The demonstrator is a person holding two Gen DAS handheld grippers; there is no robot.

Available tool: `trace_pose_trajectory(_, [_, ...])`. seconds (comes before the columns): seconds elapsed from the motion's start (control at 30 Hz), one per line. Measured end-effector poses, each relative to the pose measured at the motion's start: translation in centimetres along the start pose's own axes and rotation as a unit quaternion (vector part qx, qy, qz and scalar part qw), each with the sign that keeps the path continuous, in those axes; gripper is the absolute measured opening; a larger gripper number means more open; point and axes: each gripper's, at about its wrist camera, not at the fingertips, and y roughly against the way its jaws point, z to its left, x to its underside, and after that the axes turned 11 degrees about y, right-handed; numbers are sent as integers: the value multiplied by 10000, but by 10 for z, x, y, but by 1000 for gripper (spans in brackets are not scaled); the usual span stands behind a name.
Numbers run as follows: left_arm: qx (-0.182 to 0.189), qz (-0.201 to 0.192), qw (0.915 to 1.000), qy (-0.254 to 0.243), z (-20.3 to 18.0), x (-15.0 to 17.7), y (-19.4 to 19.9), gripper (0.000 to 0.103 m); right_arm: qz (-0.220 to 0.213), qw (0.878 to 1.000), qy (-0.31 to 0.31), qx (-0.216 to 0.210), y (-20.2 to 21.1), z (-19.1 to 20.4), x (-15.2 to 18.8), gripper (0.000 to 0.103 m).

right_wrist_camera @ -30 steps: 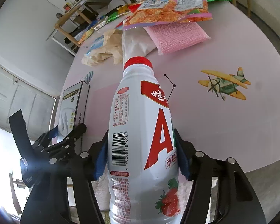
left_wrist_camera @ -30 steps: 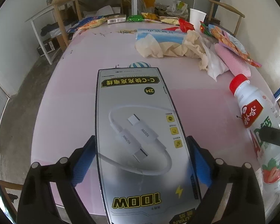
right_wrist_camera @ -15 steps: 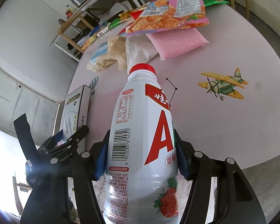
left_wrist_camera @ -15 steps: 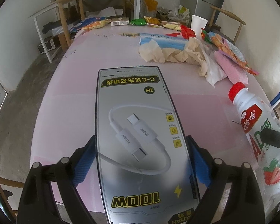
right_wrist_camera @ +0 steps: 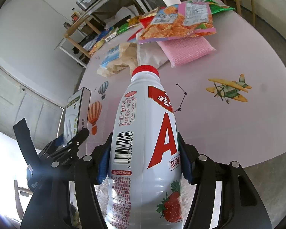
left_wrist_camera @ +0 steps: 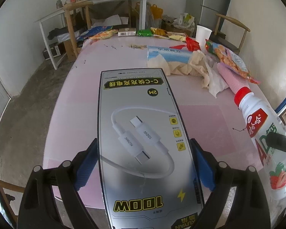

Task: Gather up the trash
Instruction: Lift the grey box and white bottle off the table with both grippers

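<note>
My left gripper (left_wrist_camera: pixel 145 164) is shut on a grey cable box (left_wrist_camera: pixel 141 133) printed with a white USB-C cable, held above the near edge of the pink round table (left_wrist_camera: pixel 82 99). My right gripper (right_wrist_camera: pixel 145 160) is shut on a white strawberry drink bottle (right_wrist_camera: pixel 143 133) with a red cap, held above the table's near edge. The bottle also shows at the right of the left wrist view (left_wrist_camera: pixel 265 145). The box and left gripper show at the left of the right wrist view (right_wrist_camera: pixel 76 114).
Crumpled tissue and paper (left_wrist_camera: pixel 190 64), a pink bubble mailer (right_wrist_camera: pixel 186 47), snack wrappers (right_wrist_camera: pixel 177 22) and a white paper cup (left_wrist_camera: pixel 203 34) lie across the table's far side. Wooden chairs (left_wrist_camera: pixel 232 28) and a white side table (left_wrist_camera: pixel 97 2) stand beyond.
Both grippers have drawn back and risen a little from the table, carrying the box and the bottle. The table litter looks farther away.
</note>
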Motion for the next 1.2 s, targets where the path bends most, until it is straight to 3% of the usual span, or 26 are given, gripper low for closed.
trace_pose_trajectory(0.6, [29,-421,9991,-45,-2,0,43,89,-335,9993,117,-151,18,11,-1,57])
trace_pose_trajectory(1.2, [118,-810,9961,-327,-28,1,83,89,-858,9955,-7,-406,50,0,9,57])
